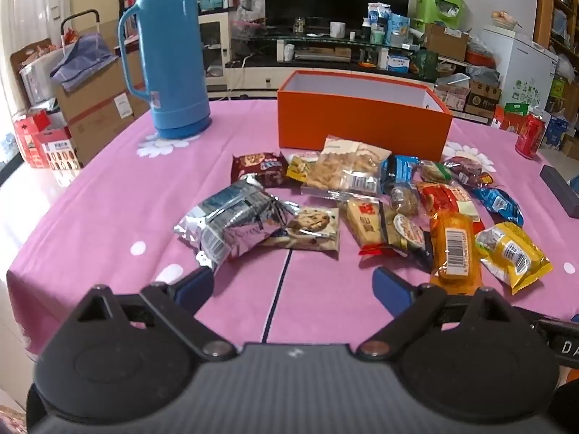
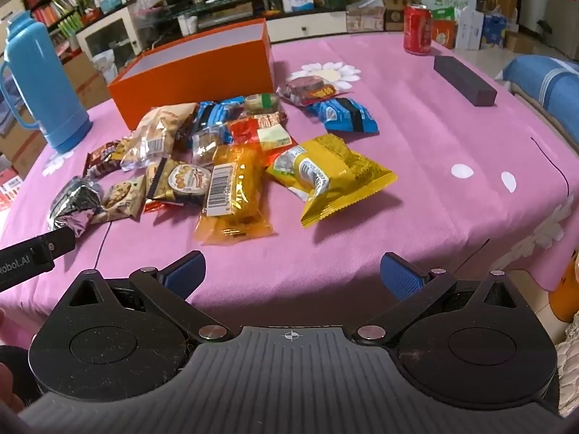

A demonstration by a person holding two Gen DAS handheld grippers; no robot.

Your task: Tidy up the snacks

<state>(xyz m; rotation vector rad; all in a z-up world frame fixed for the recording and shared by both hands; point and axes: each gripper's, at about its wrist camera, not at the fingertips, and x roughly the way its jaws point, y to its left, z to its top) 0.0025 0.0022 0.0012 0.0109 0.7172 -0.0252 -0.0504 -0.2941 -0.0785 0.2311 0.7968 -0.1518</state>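
Pink cloth (image 1: pixel 108 217) carries a loose heap of snack packets, with one orange box (image 1: pixel 362 123) standing open-topped just behind it at twelve o'clock; nothing can be seen inside it from either view. Both grippers hang above the near edge, angled down, jaws spread and empty. From the left gripper (image 1: pixel 293 285) the silver foil bag (image 1: pixel 231 224) lies nearest, at about eleven o'clock, its long axis slanting toward one o'clock. From the right gripper (image 2: pixel 293 275) the yellow packet (image 2: pixel 336 177) sits at twelve to one o'clock, and the orange barcode packet (image 2: pixel 235 191) at eleven, lengthwise toward the box. Roughly fourteen packets show, overlapping, so the count is uncertain; one blue thermos (image 1: pixel 170 54), one red can (image 2: pixel 418 29).
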